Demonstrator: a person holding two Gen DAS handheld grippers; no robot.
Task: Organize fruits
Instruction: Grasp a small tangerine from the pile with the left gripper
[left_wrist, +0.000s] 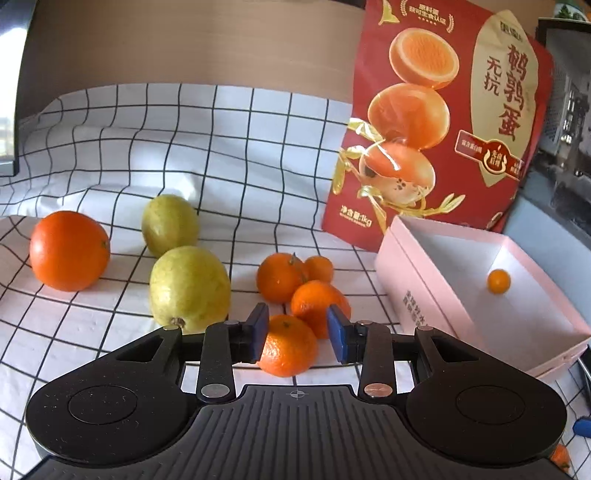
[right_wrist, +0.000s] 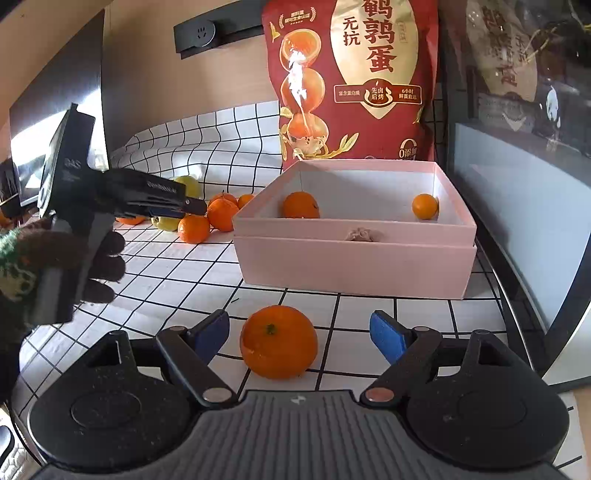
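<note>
With both tongs gaping and empty, I judged it best to centre my right tongs squarely over the mandarin at 12 o'clock on the worktop, closing gently before lifting toward the pink box.

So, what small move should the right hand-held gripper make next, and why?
Probably close the right hand-held gripper on the mandarin in front of it. Its jaws are open and the mandarin sits between them on the checked cloth, just short of the pink box, which already holds two small fruits.
</note>
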